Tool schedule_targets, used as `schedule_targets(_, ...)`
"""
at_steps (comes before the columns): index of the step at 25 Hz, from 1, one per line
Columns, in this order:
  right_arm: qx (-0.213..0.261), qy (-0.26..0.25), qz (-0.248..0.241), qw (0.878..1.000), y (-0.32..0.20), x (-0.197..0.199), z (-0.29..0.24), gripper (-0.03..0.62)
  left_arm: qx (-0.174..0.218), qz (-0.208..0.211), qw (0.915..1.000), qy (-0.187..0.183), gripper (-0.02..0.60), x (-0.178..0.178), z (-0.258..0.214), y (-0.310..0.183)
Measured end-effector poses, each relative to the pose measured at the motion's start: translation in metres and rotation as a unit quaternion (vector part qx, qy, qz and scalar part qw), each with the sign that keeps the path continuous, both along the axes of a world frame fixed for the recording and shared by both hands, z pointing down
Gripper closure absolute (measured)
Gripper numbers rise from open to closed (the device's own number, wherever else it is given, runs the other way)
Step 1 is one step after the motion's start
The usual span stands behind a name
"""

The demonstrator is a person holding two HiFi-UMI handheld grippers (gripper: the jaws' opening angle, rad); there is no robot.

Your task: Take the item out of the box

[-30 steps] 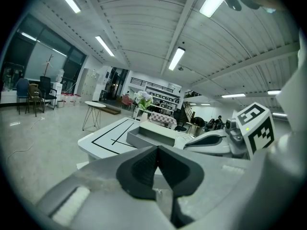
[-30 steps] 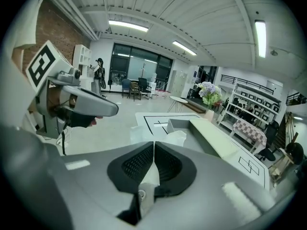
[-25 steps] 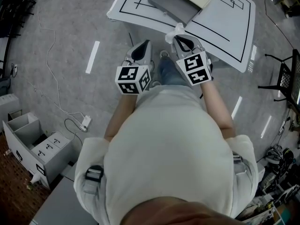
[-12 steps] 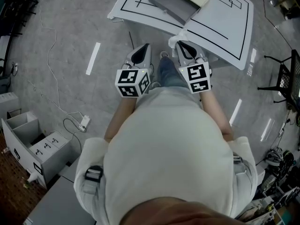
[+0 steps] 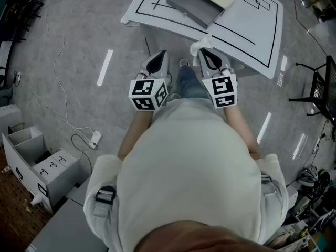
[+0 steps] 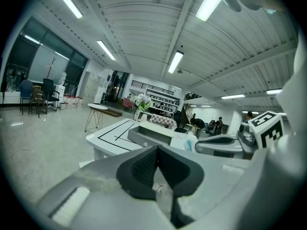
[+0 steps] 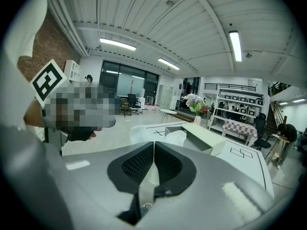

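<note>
Right gripper (image 7: 152, 152) is clamping a white crumpled item (image 5: 198, 45); box (image 5: 191, 5) is sitting at 12 o'clock. Left gripper (image 6: 157, 152) jaws are resting together, empty.

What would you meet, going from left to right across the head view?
Grey open-topped storage boxes on the floor → white plug block with its cable → left gripper, jaws together → right gripper, shut on a white crumpled item → black metal chair.
</note>
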State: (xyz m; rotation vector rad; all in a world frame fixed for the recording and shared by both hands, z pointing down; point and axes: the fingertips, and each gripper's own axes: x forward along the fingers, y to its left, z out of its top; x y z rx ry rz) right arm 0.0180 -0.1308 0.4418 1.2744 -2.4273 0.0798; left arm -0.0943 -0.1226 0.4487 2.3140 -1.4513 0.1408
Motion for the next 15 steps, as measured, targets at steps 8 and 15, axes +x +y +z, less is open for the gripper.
schedule_targets(8,0.014,-0.014,0.005,1.000,-0.005,0.001,-0.008,0.589,0.001,0.000,1.0000,0.001,0.581,0.000,-0.001,-0.004)
schedule_targets(15,0.021,-0.022,0.009,1.000,-0.009,0.000,-0.012,0.589,-0.001,-0.002,1.0000,-0.001,0.581,-0.002,0.000,-0.007)
